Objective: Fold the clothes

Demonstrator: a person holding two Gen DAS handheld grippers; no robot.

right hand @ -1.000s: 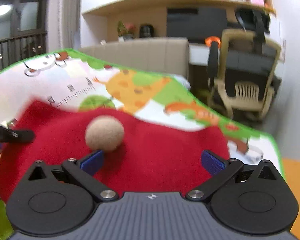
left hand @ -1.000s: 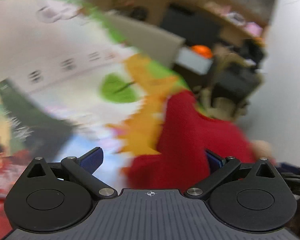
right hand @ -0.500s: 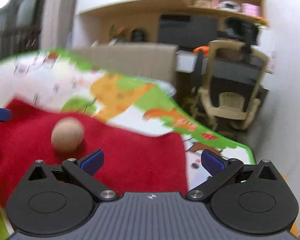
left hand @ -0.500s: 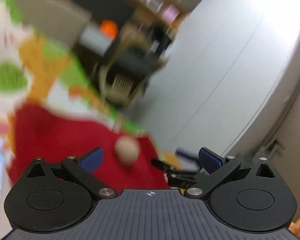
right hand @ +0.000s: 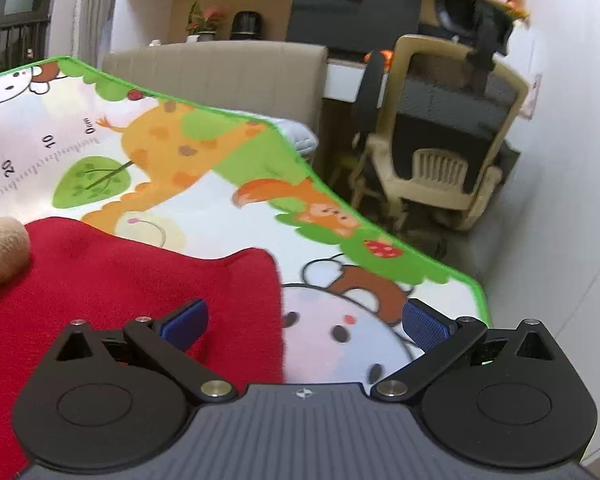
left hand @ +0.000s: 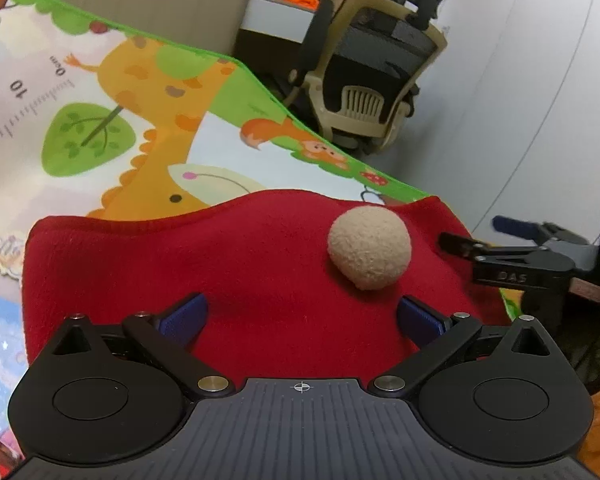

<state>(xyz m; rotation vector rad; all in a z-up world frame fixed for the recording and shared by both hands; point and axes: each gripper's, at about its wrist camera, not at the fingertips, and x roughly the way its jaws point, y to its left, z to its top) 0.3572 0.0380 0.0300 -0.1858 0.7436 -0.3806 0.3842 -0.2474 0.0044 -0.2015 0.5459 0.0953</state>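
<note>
A red fleece garment (left hand: 228, 264) lies flat on a cartoon play mat (left hand: 112, 120), with a beige pom-pom (left hand: 369, 253) on its right part. My left gripper (left hand: 300, 316) hovers open over the garment's near middle, nothing between its fingers. Seen from the left wrist, my right gripper (left hand: 484, 236) stands open just past the garment's right edge. In the right wrist view my right gripper (right hand: 302, 320) straddles the red garment's (right hand: 120, 288) right edge, left finger over cloth, right finger over mat (right hand: 340, 332). The pom-pom (right hand: 2, 250) shows at far left.
A beige office chair (right hand: 444, 140) stands beyond the mat's far right edge, beside a white wall (left hand: 540, 80). A tan sofa back (right hand: 220, 76) runs along the mat's far side. Shelves and a dark screen sit behind it.
The left wrist view has swung back from the wall and settled over the red garment. My right gripper has slid right, from over the cloth's middle to its right edge. Both stay open.
</note>
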